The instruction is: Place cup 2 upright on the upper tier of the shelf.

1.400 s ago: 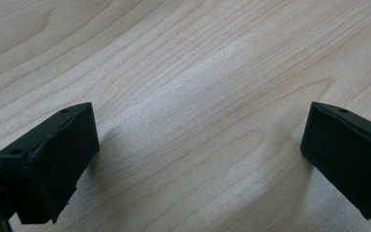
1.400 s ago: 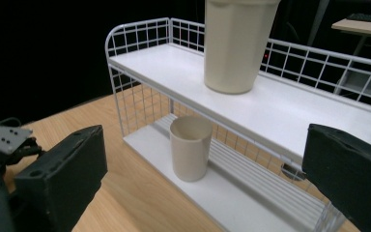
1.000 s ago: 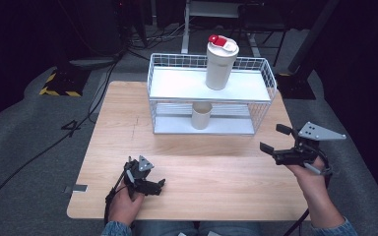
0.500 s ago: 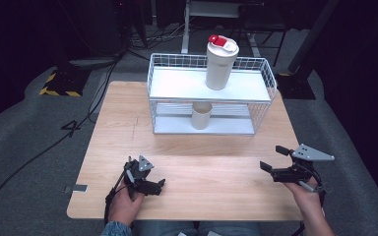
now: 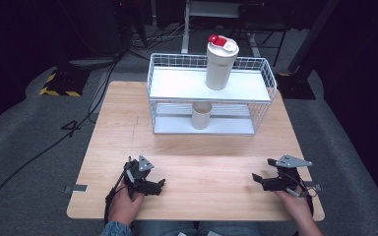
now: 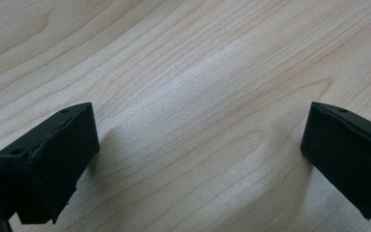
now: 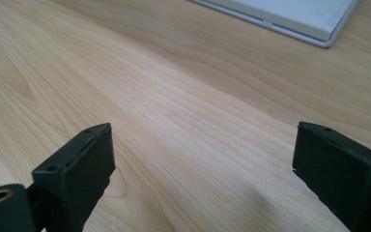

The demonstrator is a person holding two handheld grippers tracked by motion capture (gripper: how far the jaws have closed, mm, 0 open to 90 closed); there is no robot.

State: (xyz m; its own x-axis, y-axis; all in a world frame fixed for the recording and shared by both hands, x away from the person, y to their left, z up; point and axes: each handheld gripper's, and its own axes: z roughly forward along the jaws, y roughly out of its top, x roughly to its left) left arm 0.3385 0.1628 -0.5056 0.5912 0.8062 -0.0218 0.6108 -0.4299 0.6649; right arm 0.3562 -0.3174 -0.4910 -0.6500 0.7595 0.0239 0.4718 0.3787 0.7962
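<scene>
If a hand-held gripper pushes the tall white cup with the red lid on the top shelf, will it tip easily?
Probably yes. The tall white cup stands upright and is narrow for its height, so a high push may topple it. Its smooth round wall may slip or roll. The wire rack rim might stop it.

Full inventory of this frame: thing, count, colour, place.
table: 1, light wood, centre of the high view
wire rack: 1, white, two shelves, far half of the table
tall cup: 1, white with a red and white lid, upright on the rack's top shelf
small cup: 1, cream, upright on the rack's bottom shelf, below the tall cup
floor: grey, around the table
cables: several, black, on the floor at the left and behind the rack
striped block: 1, yellow and black, on the floor at the far left
left tool: 1, black, jaws apart, low over the table's near left
right tool: 1, black with a grey plate, jaws apart, near right
hands: 2, at the near edge, one on each tool
</scene>
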